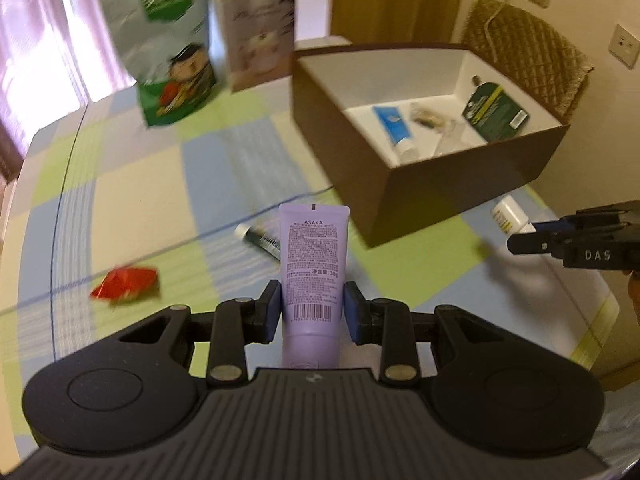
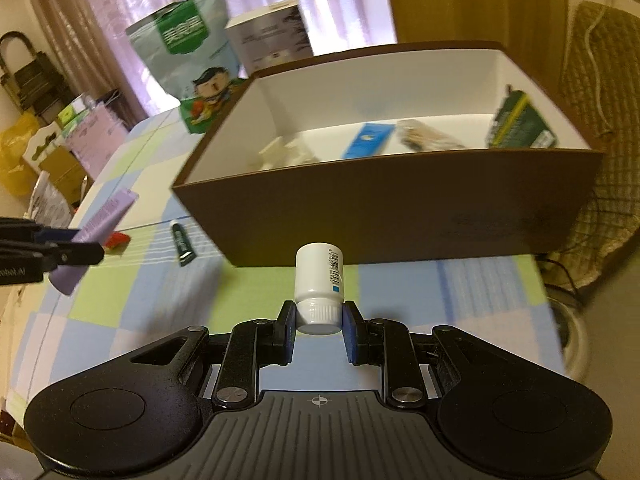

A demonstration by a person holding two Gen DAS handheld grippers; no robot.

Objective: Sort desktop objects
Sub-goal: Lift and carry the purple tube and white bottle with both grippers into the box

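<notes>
- Left gripper point(image 1: 313, 312) pinching a lilac tube point(image 1: 313, 272) between both blue pads, low on its body near the barcode, crimped end pointing away, toward the near corner of the brown box point(image 1: 440, 200).
- Right gripper point(image 2: 319, 320) squeezing a white bottle point(image 2: 319, 280) by its ribbed cap, the bottle's base pointing at the front wall of the brown box, just before it.
- Lying inside the brown box: a blue tube point(image 1: 394, 126), a dark green packet point(image 1: 496, 110) leaning on the right wall, and a small clear wrapped thing between them, too blurred to name.
- Lying on the checked tablecloth point(image 1: 140, 200), left of the brown box: a dark small tube point(image 2: 183, 245) and, farther left, a red wrapper point(image 1: 126, 284).
- Standing behind the brown box, to its left: a green snack bag point(image 1: 168, 52) and a pale carton point(image 1: 260, 36), side by side.
- Showing behind the brown box, on its right: a quilted chair back point(image 1: 528, 48).
</notes>
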